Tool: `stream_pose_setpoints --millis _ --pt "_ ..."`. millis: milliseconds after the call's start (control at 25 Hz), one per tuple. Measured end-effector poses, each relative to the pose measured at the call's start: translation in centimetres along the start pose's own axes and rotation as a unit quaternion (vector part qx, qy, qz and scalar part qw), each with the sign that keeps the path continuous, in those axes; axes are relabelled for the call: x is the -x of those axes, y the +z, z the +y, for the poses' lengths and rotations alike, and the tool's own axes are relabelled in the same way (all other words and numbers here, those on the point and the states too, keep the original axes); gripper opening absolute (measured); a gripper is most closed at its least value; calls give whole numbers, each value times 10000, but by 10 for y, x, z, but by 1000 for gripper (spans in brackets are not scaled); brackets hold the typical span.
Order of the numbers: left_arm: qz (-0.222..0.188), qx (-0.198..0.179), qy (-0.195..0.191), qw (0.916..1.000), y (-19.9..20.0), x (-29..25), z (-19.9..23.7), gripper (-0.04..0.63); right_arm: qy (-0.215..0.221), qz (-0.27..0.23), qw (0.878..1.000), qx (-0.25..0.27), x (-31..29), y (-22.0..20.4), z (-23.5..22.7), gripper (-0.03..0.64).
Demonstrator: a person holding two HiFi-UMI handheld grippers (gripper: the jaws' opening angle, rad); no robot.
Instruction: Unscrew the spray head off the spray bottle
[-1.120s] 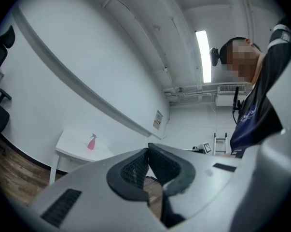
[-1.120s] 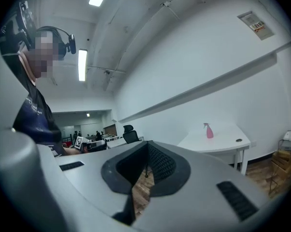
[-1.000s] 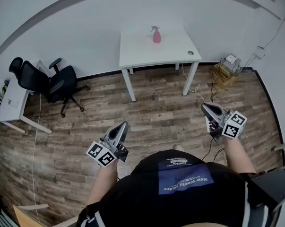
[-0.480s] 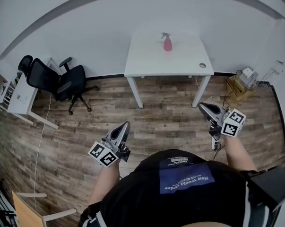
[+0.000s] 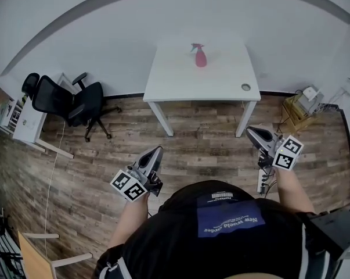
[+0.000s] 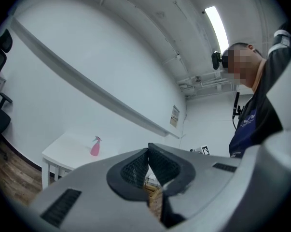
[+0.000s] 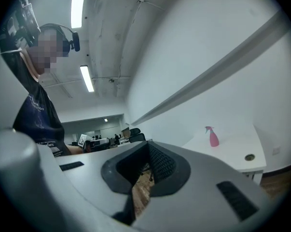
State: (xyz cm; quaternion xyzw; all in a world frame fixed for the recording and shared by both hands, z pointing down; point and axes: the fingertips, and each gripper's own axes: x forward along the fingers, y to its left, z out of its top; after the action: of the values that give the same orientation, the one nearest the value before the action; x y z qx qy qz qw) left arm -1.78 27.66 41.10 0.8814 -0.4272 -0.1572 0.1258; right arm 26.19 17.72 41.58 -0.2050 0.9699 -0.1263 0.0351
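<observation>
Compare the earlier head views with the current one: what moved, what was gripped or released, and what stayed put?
The table and bottle show slightly larger and lower in the head view, so the person has probably stepped nearer. Nothing was gripped or released. The left gripper and right gripper stay shut, empty and low; the bottle still stands on the table.

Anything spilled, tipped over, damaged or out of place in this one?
Nothing stands out. The pink spray bottle stands upright on the white table with its spray head on, and no spill is visible.
</observation>
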Motion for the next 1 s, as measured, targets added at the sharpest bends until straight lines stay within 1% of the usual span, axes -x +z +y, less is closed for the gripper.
stream_pose_setpoints --millis 200,320,440,600,680,800,880,1000 --pt "94 71 -88 9999 -2 -34 24 5 -165 39 9998 -96 -1 -5 -32 -3" --pt "119 121 -267 9995 -5 -53 44 3 -312 83 9994 -117 -10 -7 -48 -3" --pt "106 193 -478 9986 -1 -69 74 3 -473 135 9988 -23 -32 -2 -61 -3" --pt "138 299 -752 9966 10 -86 124 3 -744 166 9971 77 -69 8 -75 -3" --pt "177 274 -879 9956 25 -94 151 3 -844 166 9962 106 -93 17 -80 -3" --pt "184 133 -1034 9944 53 -105 193 5 -973 94 9950 199 -135 36 -92 -3" --pt "175 155 -1098 9937 67 -109 222 3 -1054 20 9942 213 -164 45 -100 -3" --pt "205 208 -1188 9925 78 -112 261 3 -1079 44 9939 242 -207 48 -107 -3"
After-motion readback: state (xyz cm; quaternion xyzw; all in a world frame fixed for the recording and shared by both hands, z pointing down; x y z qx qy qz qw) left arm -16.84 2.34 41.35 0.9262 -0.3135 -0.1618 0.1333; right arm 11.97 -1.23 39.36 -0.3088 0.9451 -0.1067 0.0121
